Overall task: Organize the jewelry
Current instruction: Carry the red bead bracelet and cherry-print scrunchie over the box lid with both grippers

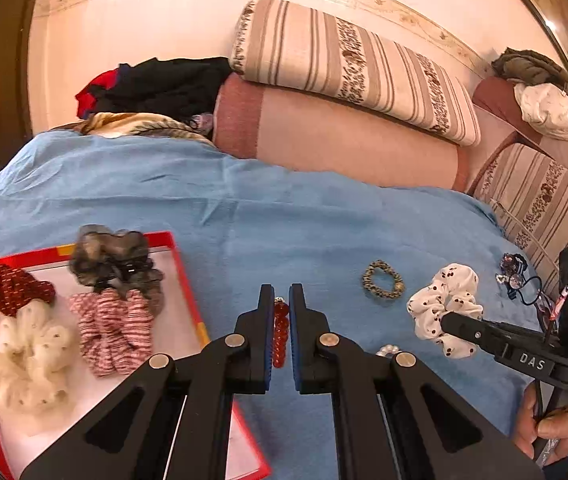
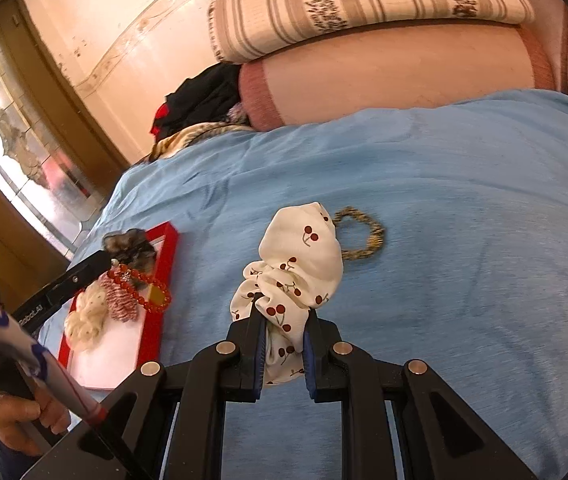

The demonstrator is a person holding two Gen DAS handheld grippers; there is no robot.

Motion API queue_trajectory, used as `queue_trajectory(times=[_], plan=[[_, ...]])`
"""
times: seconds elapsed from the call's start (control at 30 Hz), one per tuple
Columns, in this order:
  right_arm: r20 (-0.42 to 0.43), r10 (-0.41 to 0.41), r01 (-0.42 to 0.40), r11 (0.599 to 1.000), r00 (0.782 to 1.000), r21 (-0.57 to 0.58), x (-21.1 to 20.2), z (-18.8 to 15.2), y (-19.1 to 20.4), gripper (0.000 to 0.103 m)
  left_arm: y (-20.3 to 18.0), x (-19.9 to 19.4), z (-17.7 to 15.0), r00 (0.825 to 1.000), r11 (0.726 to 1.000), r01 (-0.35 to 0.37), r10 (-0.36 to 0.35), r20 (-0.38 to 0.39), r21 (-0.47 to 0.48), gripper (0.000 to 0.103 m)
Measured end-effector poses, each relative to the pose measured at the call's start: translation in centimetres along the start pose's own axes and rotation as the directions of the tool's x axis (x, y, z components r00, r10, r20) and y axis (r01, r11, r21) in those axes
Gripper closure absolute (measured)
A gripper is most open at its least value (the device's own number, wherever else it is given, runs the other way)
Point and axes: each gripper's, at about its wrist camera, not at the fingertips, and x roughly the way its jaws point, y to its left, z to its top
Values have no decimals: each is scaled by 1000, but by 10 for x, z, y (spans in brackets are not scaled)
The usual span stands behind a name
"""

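Note:
My left gripper [image 1: 281,300] is shut on a red bead bracelet [image 1: 280,332], held just right of a red-rimmed tray [image 1: 181,264]; the bracelet also shows in the right wrist view [image 2: 139,286], hanging over the tray [image 2: 163,264]. The tray holds several scrunchies: dark red [image 1: 13,288], cream [image 1: 27,356], pink striped [image 1: 115,330] and grey [image 1: 113,260]. My right gripper [image 2: 284,308] is shut on a white cherry-print scrunchie [image 2: 300,256], seen also in the left wrist view [image 1: 446,304]. A gold-black hair tie [image 1: 382,279] lies on the blue sheet [image 1: 284,208].
A pearl piece [image 1: 388,350] peeks out beside my left gripper. Dark hair ties and beaded pieces [image 1: 518,276] lie at the sheet's right edge. Striped cushions [image 1: 348,64] and a pink bolster [image 1: 336,136] line the wall behind. Dark clothes [image 1: 155,84] are piled at the back left.

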Motion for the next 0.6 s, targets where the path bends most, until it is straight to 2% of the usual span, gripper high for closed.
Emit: queue_trajectory(times=[0.23, 0.6], plan=[[-16, 61, -62, 996, 998, -59, 5, -9, 42, 86, 28, -21, -2, 999, 999, -34, 35, 29, -34, 96], [-92, 149, -162, 975, 985, -152, 31, -28, 119, 86, 67, -42, -6, 996, 994, -70, 74, 47, -84, 96]])
